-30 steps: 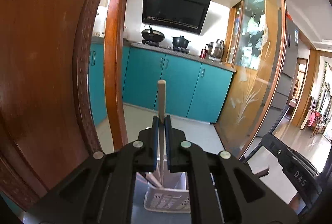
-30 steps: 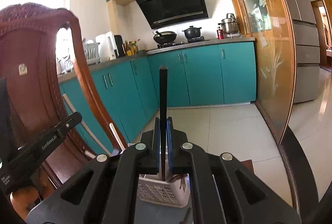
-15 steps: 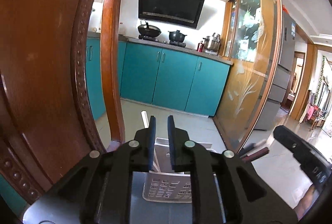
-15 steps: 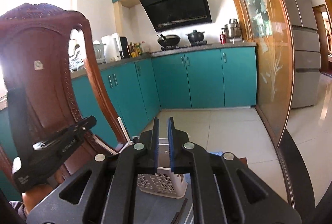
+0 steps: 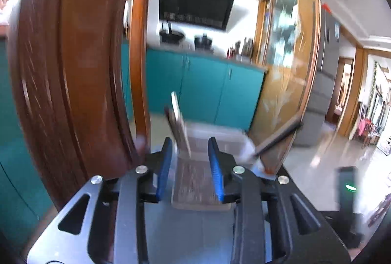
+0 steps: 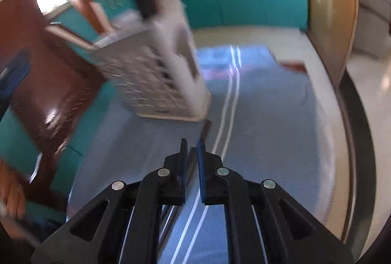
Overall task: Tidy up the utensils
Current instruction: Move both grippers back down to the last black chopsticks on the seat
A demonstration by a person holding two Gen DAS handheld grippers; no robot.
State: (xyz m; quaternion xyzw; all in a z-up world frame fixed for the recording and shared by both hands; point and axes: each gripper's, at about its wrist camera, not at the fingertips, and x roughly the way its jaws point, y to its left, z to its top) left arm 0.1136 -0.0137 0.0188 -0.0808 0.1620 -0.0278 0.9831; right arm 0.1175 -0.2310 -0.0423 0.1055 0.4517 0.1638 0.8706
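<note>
Left gripper (image 5: 190, 167) jaws opening, nothing between. Right gripper (image 6: 192, 168) nearly pressed together, empty, above dark chopstick (image 6: 204, 132) lying on table (image 6: 268, 142) just before white utensil basket (image 6: 156, 73). Risk: narrow jaws straddle poorly, fingertips knock chopstick away or bump basket.

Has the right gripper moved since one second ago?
Yes. The right gripper has tipped downward: the white basket now sits high in its view, with the blue table mat filling it.

Utensil basket (image 6: 156, 73) on the table (image 6: 268, 129) at eleven o'clock from the right gripper (image 6: 191, 149), chair (image 6: 48, 83) behind it at nine o'clock, sticks (image 5: 179, 127) standing in the basket at twelve o'clock beyond the left gripper (image 5: 189, 154), cabinets (image 5: 207, 90) farther behind
</note>
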